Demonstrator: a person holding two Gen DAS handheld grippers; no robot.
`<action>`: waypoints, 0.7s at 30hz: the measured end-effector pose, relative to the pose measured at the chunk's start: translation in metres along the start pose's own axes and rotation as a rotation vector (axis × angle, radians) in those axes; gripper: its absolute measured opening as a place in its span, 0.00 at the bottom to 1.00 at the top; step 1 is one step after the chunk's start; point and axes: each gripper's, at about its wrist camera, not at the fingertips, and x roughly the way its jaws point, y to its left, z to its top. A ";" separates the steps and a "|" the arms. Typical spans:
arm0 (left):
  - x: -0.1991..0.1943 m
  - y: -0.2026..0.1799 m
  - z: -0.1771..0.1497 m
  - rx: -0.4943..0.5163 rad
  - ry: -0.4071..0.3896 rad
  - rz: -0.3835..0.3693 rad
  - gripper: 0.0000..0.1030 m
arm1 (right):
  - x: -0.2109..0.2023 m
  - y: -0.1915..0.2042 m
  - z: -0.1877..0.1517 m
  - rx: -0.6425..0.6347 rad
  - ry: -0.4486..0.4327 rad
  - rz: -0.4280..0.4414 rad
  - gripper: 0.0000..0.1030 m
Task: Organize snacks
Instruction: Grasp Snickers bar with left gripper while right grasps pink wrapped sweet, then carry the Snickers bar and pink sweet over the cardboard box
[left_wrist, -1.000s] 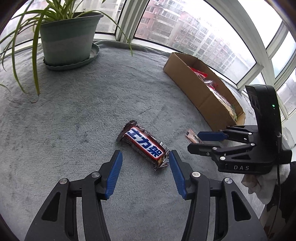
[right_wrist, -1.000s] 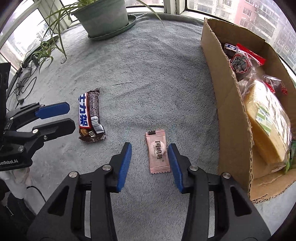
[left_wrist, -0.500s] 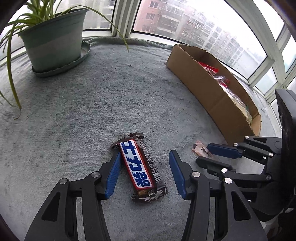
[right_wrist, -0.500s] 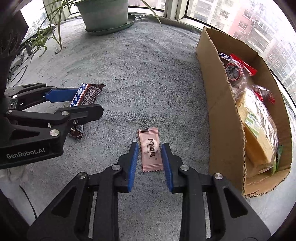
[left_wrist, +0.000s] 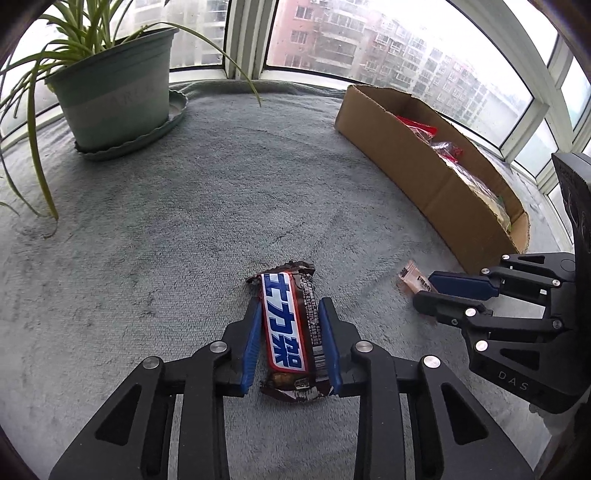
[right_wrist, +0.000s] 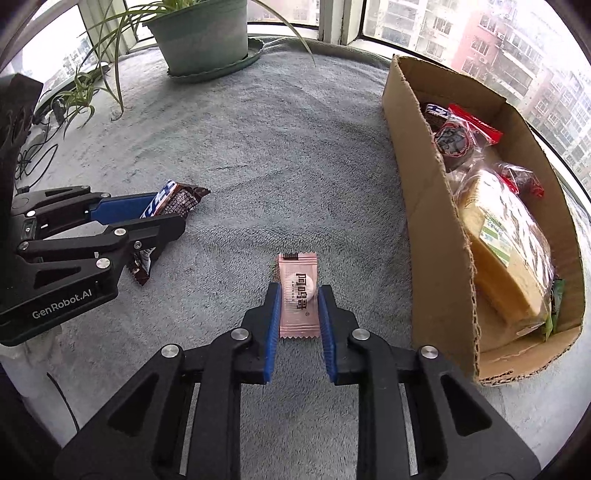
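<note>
my left gripper (left_wrist: 289, 345) is clamping the chocolate bar (left_wrist: 291, 332) by its long sides, down on the grey blanket (left_wrist: 166, 229), while my right gripper (right_wrist: 298, 314) is pinching the pink candy sachet (right_wrist: 298, 295) the same way, near the cardboard box (right_wrist: 436, 236). i'm judging both light: the bar firm under crinkly, slippery wrap, the sachet thin and limp, best held mid-length

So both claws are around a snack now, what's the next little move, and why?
Probably lift both. The left gripper looks closed on the chocolate bar, the right gripper on the pink candy packet, both still on the grey blanket; the cardboard box waits alongside.
</note>
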 end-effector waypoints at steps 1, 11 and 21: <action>-0.001 0.000 0.000 -0.002 -0.001 0.000 0.26 | -0.003 -0.001 0.000 0.006 -0.007 0.003 0.20; -0.015 0.000 0.005 0.002 -0.033 -0.005 0.26 | -0.038 -0.003 0.004 0.029 -0.090 0.023 0.20; -0.050 -0.023 0.038 0.055 -0.140 -0.031 0.26 | -0.086 -0.025 0.018 0.061 -0.200 0.003 0.20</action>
